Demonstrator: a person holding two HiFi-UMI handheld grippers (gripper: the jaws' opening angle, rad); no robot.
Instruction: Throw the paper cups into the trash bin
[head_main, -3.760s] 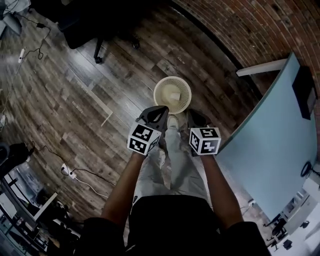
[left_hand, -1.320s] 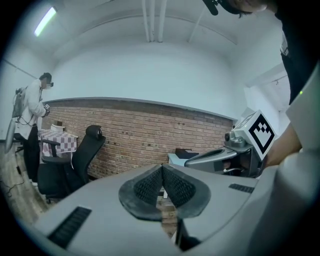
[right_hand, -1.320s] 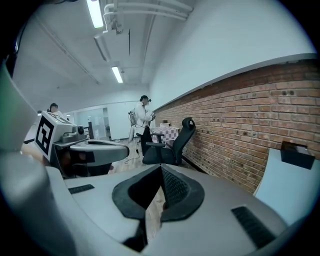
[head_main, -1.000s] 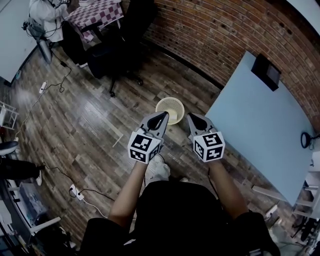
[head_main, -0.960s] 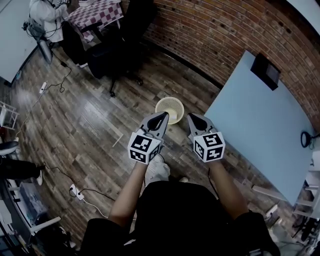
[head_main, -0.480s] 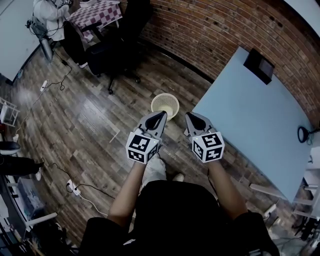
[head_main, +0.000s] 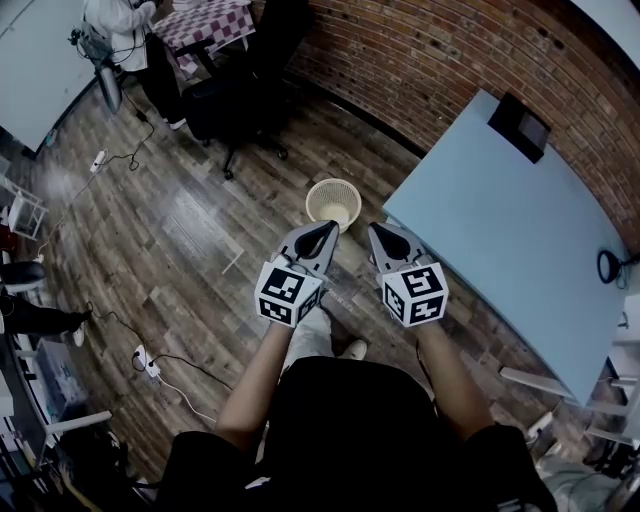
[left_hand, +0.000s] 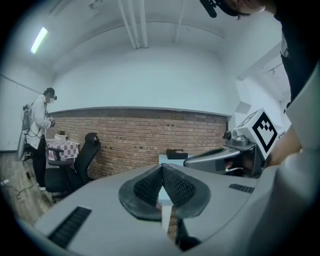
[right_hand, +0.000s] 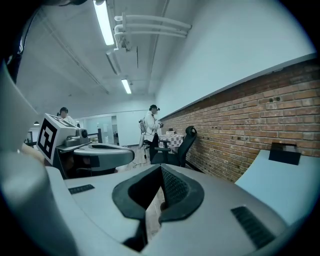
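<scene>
The trash bin, a round cream basket, stands on the wooden floor just beyond both grippers. A pale paper cup lies inside it. My left gripper is held over the floor near the bin's lower left rim, shut with nothing in it; in its own view the left gripper has its pads pressed together. My right gripper hangs beside it, to the right of the bin, also shut and empty. The right gripper view shows the right gripper with its tips meeting. No cup is held.
A light blue table runs along the right with a black box on it, against a brick wall. A black office chair and a checkered table stand at the back left, near a person. A power strip lies on the floor.
The head view has pulled back from the bin, which looks smaller and farther than before. Both grippers keep the same side-by-side pose and stay shut.
</scene>
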